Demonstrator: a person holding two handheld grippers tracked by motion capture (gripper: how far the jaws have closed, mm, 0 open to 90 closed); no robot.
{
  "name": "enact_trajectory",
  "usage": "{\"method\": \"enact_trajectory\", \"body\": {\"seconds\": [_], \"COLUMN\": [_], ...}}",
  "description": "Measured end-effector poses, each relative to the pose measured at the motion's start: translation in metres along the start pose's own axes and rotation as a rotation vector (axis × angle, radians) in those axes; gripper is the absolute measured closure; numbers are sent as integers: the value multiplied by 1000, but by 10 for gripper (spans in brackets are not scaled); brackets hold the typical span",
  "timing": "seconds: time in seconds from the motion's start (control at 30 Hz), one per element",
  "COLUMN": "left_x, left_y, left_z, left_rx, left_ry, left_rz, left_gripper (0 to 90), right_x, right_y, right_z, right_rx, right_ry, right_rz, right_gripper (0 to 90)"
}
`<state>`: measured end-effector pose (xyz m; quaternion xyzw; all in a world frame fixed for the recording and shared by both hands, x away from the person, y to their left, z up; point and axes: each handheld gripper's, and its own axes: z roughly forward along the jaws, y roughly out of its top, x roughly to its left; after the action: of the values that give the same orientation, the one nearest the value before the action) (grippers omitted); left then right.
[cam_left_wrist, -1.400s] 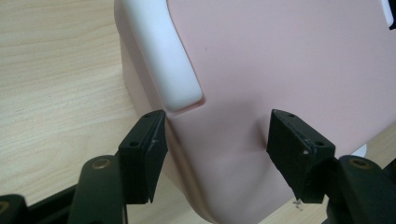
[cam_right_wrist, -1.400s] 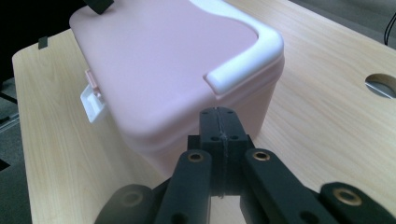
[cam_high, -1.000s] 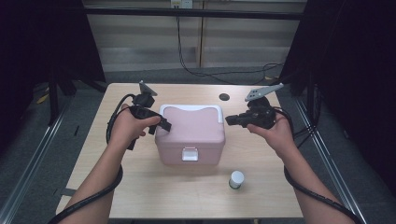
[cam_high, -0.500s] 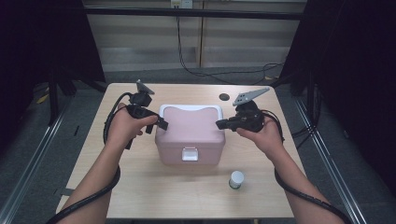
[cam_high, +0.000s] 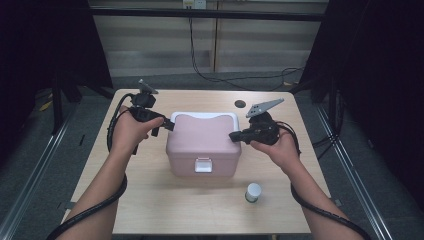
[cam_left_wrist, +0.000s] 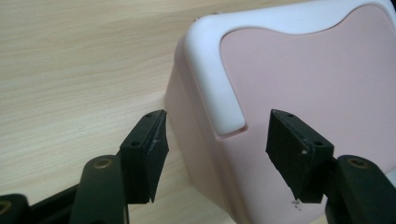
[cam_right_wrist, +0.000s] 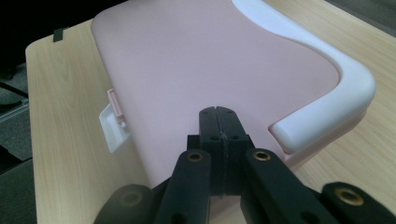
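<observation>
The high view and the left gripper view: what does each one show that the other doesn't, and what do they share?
High view alone: both hands, the right claw shut at the box's right edge, a small white-capped bottle, a dark round spot on the table's far side, and the white latch on the box's front.

Left gripper view alone: the left claw close up, its jaws open and straddling the box's corner, pads off it.

Shared: the pink box with its white handle, and the wooden table.
</observation>
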<state>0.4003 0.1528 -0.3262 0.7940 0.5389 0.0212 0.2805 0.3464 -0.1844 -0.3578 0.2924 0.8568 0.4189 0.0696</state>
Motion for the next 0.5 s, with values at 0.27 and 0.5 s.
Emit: {"method": "enact_trajectory", "body": {"seconds": [0.27,0.5], "left_x": [1,1], "left_y": [4,7], "left_z": [3,10], "left_rx": [-23,-35], "left_ry": [1,10], "left_rz": [-6,-1], "left_gripper": [383,432], "right_x": [1,2], "right_y": [0,-1], "right_z": [0,0], "right_rx": [3,6], "right_ry": [-7,-11], "right_rz": [-2,6], "right_gripper": [900,900]}}
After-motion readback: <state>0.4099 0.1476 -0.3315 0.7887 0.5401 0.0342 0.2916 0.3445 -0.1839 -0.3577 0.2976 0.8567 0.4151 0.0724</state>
